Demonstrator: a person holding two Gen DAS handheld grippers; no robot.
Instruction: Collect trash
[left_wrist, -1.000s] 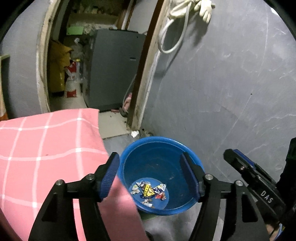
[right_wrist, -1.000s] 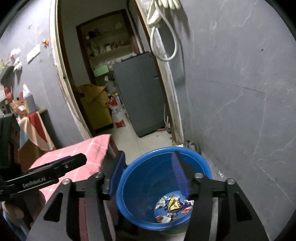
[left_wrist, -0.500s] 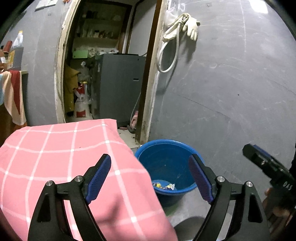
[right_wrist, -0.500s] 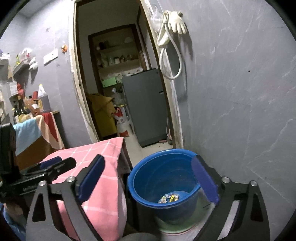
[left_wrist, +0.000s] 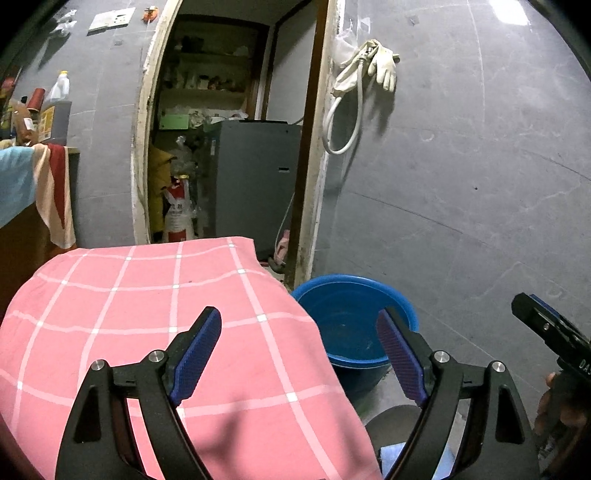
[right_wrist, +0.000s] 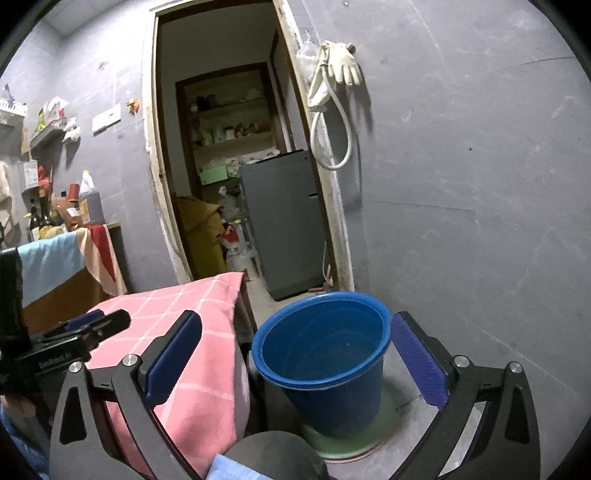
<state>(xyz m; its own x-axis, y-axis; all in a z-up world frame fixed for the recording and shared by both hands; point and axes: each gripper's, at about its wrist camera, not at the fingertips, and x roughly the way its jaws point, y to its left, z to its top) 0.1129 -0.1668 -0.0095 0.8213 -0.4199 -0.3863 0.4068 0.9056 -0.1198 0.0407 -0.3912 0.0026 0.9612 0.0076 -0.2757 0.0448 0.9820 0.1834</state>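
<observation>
Both pairs of tongs stand empty with their jaws spread wide: the left tongs (left_wrist: 299, 354) and the right tongs (right_wrist: 295, 363) each show bare blue pads with nothing pinched between them, and the right pair's jaws have just been opening to their widest. The blue bucket (right_wrist: 376, 314), where the trash belongs, sits on the floor ahead of and below the right tongs, framed almost squarely between their two fingers; from the left tongs it lies ahead and off to the right, partly behind the right finger. It stands upright on a pale green mat (right_wrist: 388, 406), mouth up and long axis vertical, tapering toward its base, which suits dropping scraps in from above. From these angles the bucket's floor is hidden, so its contents cannot be told. The pink checked cloth (left_wrist: 147, 295) covers the tabletop directly under and ahead of the left tongs, and to the left of the right pair; no loose trash shows on it. With both pairs wide and nothing gripped, they look ready for another piece, if any remains.
</observation>
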